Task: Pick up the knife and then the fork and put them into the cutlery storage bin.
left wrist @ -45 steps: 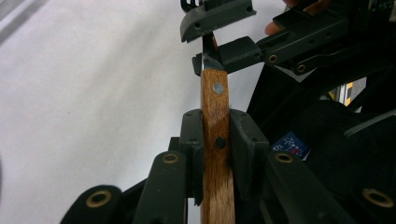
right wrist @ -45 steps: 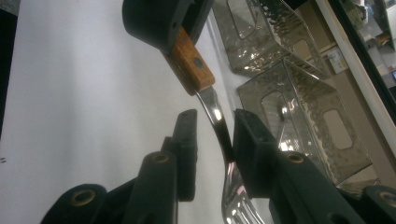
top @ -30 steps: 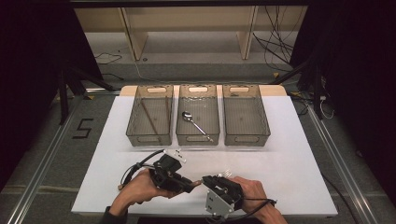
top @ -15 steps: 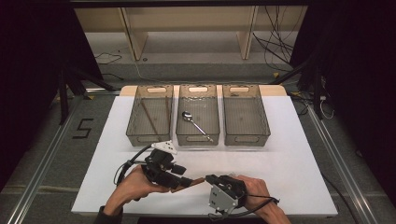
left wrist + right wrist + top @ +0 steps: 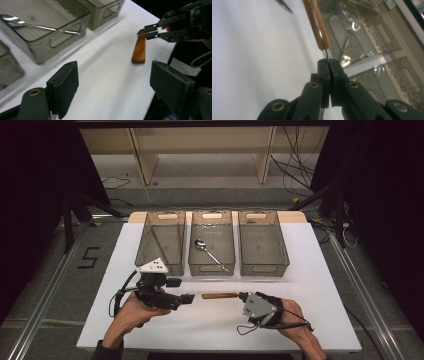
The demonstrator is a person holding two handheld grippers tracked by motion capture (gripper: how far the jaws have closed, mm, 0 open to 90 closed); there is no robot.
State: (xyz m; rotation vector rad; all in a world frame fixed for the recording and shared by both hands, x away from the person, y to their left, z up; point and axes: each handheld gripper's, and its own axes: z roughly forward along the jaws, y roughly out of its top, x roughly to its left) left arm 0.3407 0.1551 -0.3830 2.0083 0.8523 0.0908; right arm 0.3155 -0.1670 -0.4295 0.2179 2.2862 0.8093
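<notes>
Wooden-handled utensil [image 5: 220, 295] hangs just above the white table [image 5: 310, 285], near the front of three bins, clamped at its metal end by the right gripper [image 5: 244, 296], while the left gripper [image 5: 189, 298], its jaws just opened with nothing between them, sits just beside the handle.

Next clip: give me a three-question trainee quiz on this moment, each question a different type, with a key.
1. True or false: the right gripper is shut on the wooden-handled utensil.
2. Which bin holds the spoon? A left bin, B middle bin, C right bin.
3. Fill in: the left gripper has its jaws ____ and holds nothing.

Key: 1 true, its jaws pinch the utensil's thin metal end. 2 B, the middle bin. 3 open, they have just been opening, apart from the wooden handle.
</notes>
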